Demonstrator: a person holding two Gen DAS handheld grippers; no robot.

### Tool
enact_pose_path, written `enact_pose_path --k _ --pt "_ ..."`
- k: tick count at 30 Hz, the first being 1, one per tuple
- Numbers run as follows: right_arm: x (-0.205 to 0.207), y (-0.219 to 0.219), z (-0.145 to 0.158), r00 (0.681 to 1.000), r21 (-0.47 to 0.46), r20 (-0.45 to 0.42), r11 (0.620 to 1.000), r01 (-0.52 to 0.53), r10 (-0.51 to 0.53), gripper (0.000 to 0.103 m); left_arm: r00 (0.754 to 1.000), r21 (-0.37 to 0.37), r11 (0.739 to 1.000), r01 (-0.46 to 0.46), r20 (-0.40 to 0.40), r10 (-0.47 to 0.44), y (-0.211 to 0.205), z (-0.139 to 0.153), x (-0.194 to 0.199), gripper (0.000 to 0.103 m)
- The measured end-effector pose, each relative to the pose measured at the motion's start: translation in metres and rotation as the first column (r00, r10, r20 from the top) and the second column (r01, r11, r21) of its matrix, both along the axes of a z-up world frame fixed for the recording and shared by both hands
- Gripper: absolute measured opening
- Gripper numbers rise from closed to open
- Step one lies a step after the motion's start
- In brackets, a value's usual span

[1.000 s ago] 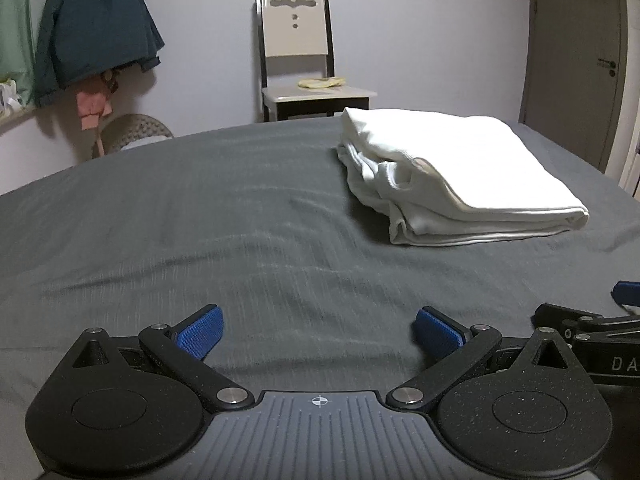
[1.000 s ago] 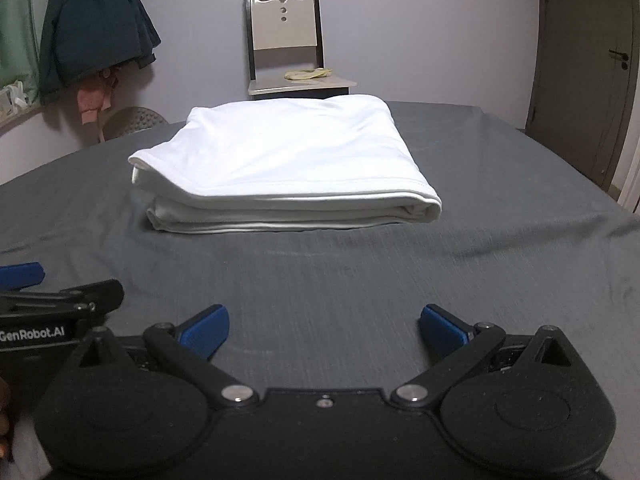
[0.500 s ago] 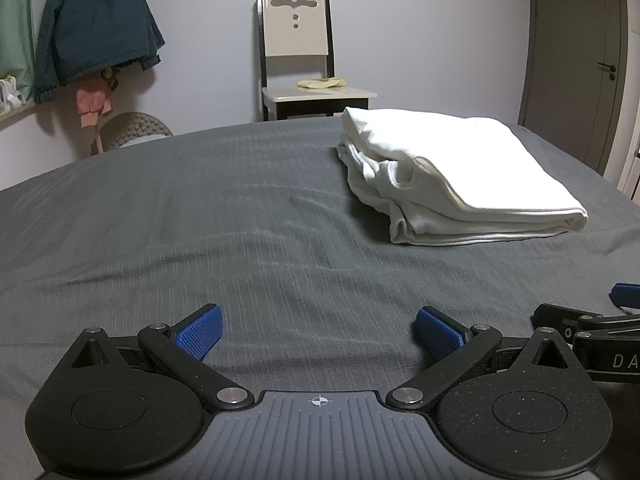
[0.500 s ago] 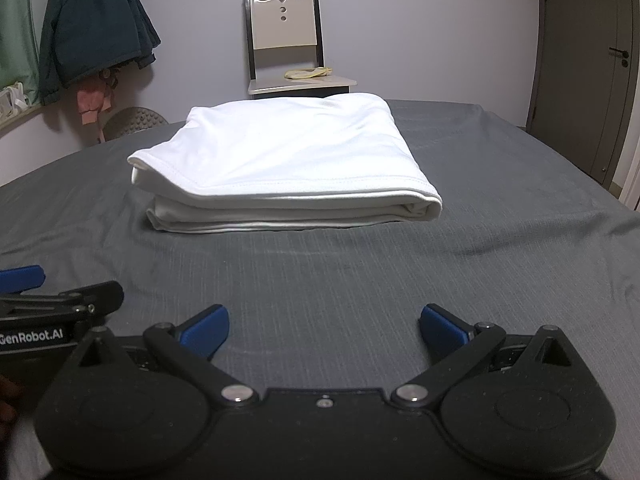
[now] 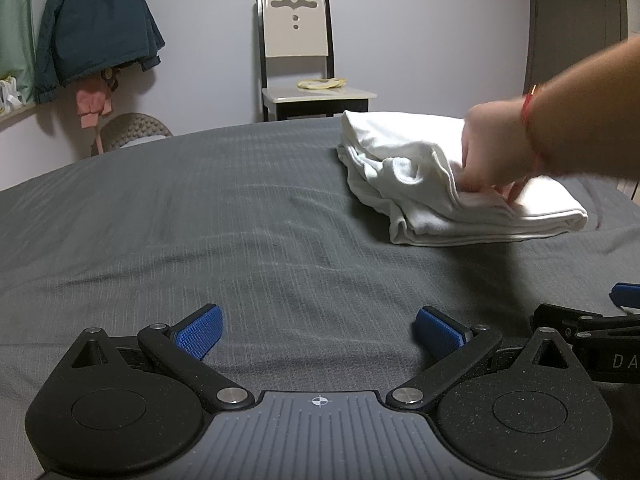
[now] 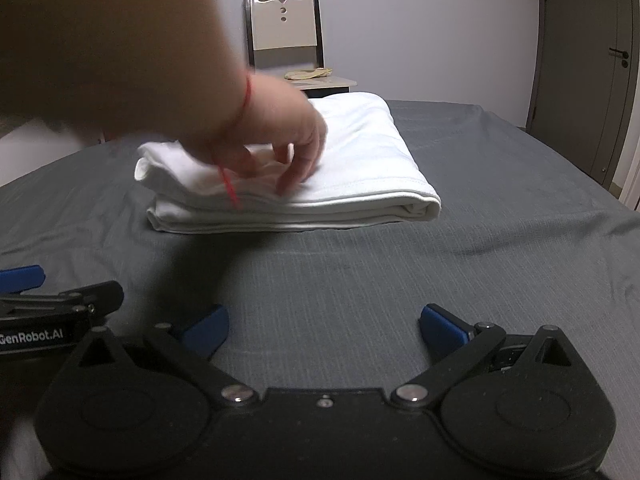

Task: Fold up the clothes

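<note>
Left gripper: lay low on the gray bedsheet with its blue pads spread wide and nothing between them; I held no cloth with it.

Direction from left gripper: the white garment lay ahead and off to the right, well apart from my pads, with bare sheet between.

White garment: sat folded into a flat, layered rectangle on the bedsheet; the near-left corner looked looser and bunched, the right end neat.

Long axis: ran across the right gripper's view, side to side, with the hemmed edge toward me; from the left gripper it ran away at a slant.

Bare hand: a bare hand with a red string at the wrist rested its fingers on the left part of the garment's top layer. Which of my hands it was I could not tell from these views.

Right gripper: also lay low on the bedsheet, pads spread wide and empty; the garment lay almost straight ahead, slightly left, well apart.

Nearer side: I judged the right gripper better lined up with the garment, since the left one had to reach across.

Stage: the garment already lay folded; whether the hand was smoothing a done fold or taking the cloth up again, I could not say.
</note>
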State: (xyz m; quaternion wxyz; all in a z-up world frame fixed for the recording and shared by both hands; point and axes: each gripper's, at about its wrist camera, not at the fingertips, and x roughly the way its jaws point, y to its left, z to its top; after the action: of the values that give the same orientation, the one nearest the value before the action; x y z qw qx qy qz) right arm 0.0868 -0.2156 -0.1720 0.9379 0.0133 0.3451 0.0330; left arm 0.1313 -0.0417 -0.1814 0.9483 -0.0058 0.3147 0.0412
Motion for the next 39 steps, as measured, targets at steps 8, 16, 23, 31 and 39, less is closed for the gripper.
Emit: enact_pose_path --k 8,16,23,31,39 --pt "0.005 0.000 -0.004 1.000 -0.002 0.005 1.000 0.000 0.000 0.103 1.000 0.000 1.000 -0.001 -0.002 0.001 -0.001 0.001 0.002 0.103" --pt "0.004 0.000 -0.008 1.000 -0.002 0.004 1.000 0.000 0.000 0.103 1.000 -0.003 1.000 -0.002 -0.007 0.002 -0.002 0.002 0.005 0.103" --pt "0.006 0.000 -0.011 1.000 -0.002 0.003 1.000 0.000 0.000 0.103 1.000 -0.004 1.000 -0.003 -0.009 0.003 -0.003 0.003 0.008 0.103" --pt "0.001 0.001 -0.008 1.000 -0.002 0.005 1.000 0.003 -0.003 0.103 1.000 -0.004 1.000 -0.004 -0.008 0.004 -0.004 0.001 0.006 0.103" --pt "0.004 0.002 -0.006 1.000 -0.003 0.004 1.000 0.003 -0.003 0.103 1.000 -0.005 1.000 0.000 -0.008 0.000 0.001 0.003 0.005 0.103"
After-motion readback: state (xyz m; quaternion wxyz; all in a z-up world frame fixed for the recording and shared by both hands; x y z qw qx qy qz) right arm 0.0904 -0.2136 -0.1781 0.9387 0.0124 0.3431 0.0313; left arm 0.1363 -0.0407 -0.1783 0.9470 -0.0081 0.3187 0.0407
